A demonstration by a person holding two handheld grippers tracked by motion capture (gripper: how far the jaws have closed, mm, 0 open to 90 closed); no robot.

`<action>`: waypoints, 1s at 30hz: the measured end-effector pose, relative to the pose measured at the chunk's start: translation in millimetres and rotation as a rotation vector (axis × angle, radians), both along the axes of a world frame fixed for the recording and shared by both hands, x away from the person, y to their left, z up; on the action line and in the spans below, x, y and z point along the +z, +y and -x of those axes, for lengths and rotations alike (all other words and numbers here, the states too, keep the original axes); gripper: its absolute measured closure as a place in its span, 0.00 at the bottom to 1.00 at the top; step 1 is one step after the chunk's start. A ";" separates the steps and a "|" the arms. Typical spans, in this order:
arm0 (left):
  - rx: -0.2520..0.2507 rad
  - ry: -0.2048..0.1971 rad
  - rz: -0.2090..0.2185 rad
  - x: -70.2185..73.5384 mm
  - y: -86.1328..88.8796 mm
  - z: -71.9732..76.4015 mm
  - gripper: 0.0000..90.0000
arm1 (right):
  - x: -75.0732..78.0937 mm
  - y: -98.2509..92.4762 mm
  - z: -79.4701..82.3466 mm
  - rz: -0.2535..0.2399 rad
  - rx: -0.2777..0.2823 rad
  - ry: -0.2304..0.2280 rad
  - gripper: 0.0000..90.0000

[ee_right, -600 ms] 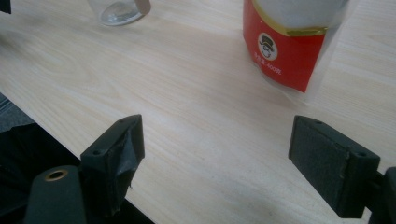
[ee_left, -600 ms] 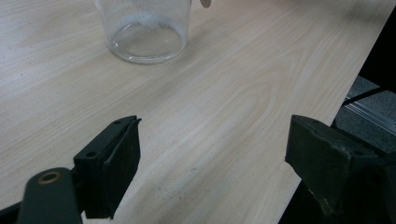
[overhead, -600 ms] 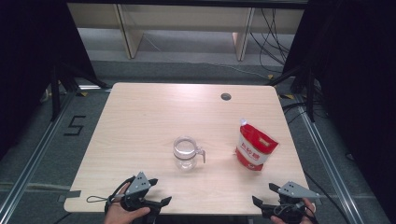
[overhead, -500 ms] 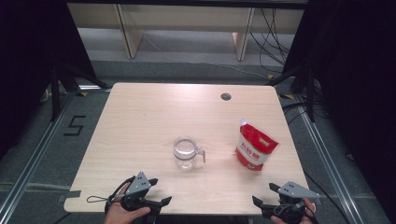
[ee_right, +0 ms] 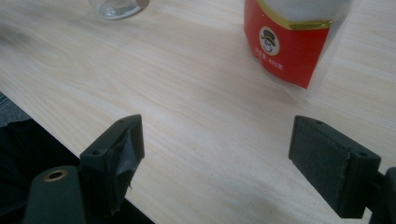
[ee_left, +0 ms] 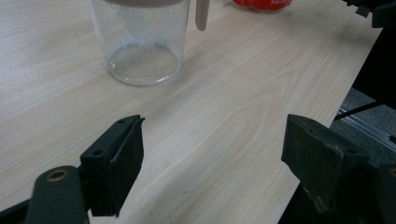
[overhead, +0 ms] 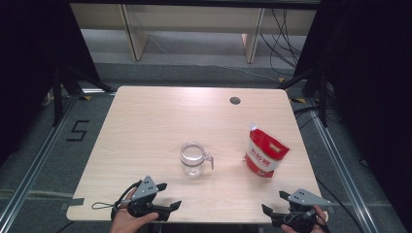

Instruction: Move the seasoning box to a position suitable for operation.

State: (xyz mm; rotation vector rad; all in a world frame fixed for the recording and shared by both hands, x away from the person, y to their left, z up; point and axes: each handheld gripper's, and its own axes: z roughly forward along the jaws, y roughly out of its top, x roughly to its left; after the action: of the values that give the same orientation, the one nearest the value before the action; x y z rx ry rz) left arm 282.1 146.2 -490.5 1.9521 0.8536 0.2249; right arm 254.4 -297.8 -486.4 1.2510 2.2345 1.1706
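Pale wooden worktop (overhead: 145,126): the glass jug (overhead: 194,159) stands mid-worktop, the red pouch (overhead: 265,154) upright to its right. Left tool (overhead: 167,196) and right tool (overhead: 273,203) gape wide, empty, nearer than the jug; nothing looks begun.

On the table (overhead: 145,121), the glass jug (overhead: 194,159) stands at centre frame, the pouch (overhead: 265,154) to its right; left gripper (overhead: 167,196) lower left, right gripper (overhead: 273,204) lower right, at the near edge.

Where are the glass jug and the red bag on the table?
glass jug (overhead: 194,159): high view, on its clear body, mid-table.
red bag (overhead: 265,154): high view, on its red front panel, right of the jug.
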 end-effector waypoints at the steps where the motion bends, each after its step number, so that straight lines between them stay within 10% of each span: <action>1: -0.002 0.000 -0.004 1.9 -0.5 -0.2 0.23 | 0.8 -1.2 0.2 0.007 -0.003 0.005 0.21; 6: -0.021 -0.017 -0.011 11.2 -6.8 0.3 0.34 | 1.2 -0.3 1.4 -0.015 -0.028 0.021 0.21; 17: -0.031 -0.097 -0.034 39.0 -20.5 -6.3 0.90 | 1.0 -2.4 -0.8 0.001 -0.020 0.005 0.22; 30: -0.054 -0.095 -0.008 67.5 -49.3 -37.2 0.99 | -0.9 0.7 -1.1 0.017 0.004 0.004 0.23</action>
State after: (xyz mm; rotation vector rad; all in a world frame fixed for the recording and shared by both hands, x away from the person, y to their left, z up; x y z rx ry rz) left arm 319.3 96.8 -423.0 1.9535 0.7386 0.2874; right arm 255.5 -297.1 -487.2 1.2436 2.2463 1.1488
